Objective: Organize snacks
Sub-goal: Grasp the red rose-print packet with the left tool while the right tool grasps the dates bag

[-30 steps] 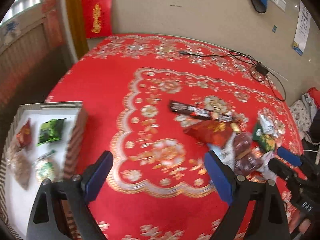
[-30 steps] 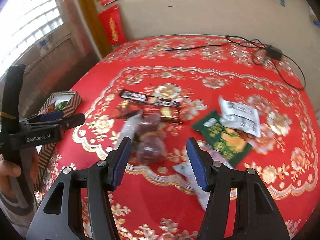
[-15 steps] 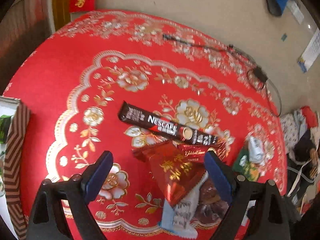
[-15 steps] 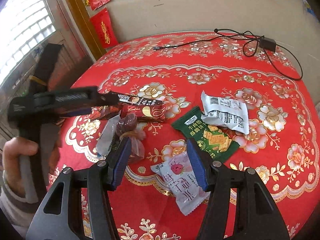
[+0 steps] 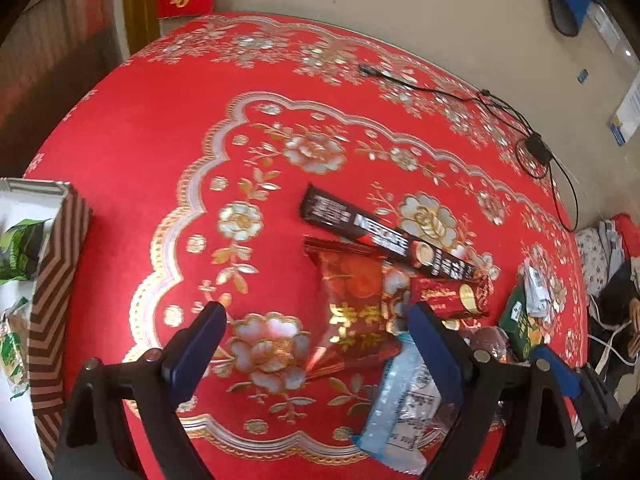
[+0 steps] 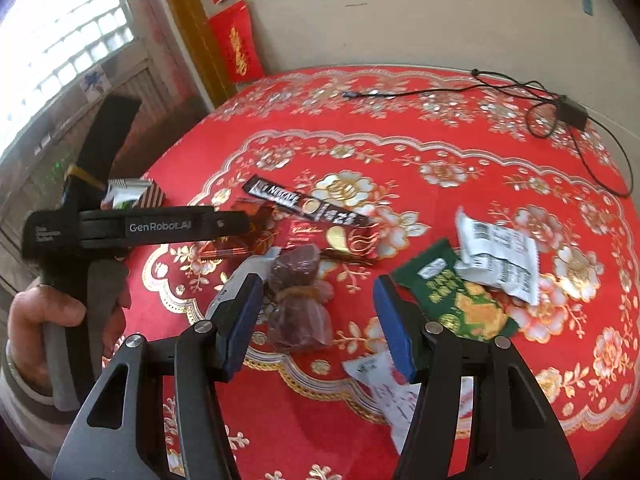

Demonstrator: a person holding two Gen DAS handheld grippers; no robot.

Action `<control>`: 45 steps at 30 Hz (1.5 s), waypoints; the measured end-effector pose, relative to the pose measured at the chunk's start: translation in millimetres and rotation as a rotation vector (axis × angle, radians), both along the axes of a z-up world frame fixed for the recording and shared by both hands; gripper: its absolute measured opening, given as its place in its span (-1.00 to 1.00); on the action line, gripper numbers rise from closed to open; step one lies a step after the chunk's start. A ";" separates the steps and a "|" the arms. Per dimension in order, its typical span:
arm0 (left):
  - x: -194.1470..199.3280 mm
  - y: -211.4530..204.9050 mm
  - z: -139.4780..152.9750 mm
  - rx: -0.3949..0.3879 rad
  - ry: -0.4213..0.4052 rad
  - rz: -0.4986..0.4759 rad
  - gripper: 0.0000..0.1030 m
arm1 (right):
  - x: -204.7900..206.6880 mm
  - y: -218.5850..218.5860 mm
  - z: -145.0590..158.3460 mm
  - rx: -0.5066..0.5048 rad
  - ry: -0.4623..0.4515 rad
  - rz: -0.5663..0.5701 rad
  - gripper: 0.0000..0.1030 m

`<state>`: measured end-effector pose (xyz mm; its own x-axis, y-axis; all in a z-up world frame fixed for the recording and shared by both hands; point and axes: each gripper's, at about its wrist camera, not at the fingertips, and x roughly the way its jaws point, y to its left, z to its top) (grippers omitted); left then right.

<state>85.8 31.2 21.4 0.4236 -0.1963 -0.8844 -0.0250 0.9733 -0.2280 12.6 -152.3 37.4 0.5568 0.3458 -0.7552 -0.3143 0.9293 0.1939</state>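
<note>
Left tongs (image 5: pixel 316 336) spread wide over the red foil packet (image 5: pixel 352 304) — nothing pinched. Right tongs (image 6: pixel 316 316) half-spread, empty, the brown candy bag (image 6: pixel 300 300) at 12 o'clock.

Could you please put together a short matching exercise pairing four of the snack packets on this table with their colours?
Things:
1. Nescafe stick
2. cracker packet
3. barcode packet
4. candy bag

Colours:
A. clear, brown contents
B. dark green
C. black
D. white

Pairs: 1-C, 2-B, 3-D, 4-A
</note>
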 end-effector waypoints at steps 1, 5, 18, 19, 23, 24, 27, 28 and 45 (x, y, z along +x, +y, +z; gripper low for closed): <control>0.5 -3.9 -1.3 0.003 0.004 -0.012 0.82 | 1.2 1.7 -1.3 -0.004 0.003 0.004 0.12; 7.8 -14.1 -6.9 0.048 0.002 -0.033 0.81 | 8.5 12.9 -8.0 -0.038 0.024 0.033 0.12; 4.2 -4.4 -4.2 0.105 -0.070 -0.085 -0.30 | 23.4 36.1 -32.2 -0.093 0.051 0.103 -0.14; 1.9 -2.6 -4.1 0.104 -0.073 -0.086 -0.31 | 22.3 38.5 -33.7 -0.109 0.036 0.110 -0.14; -6.8 4.9 -2.4 0.085 -0.075 -0.083 -0.31 | 12.0 34.0 -28.6 -0.097 0.012 0.106 -0.20; -9.1 7.0 -0.6 0.078 -0.078 -0.080 -0.31 | 8.6 30.7 -25.5 -0.087 0.003 0.098 -0.20; -18.1 13.9 7.6 0.061 -0.096 -0.079 -0.31 | 0.2 23.1 -16.6 -0.065 -0.017 0.077 -0.22; -21.4 16.1 10.4 0.059 -0.102 -0.079 -0.31 | -2.8 21.0 -13.4 -0.057 -0.026 0.071 -0.24; -65.0 68.0 43.9 0.051 -0.184 -0.027 -0.31 | -28.4 63.5 21.1 -0.015 -0.097 0.142 -0.27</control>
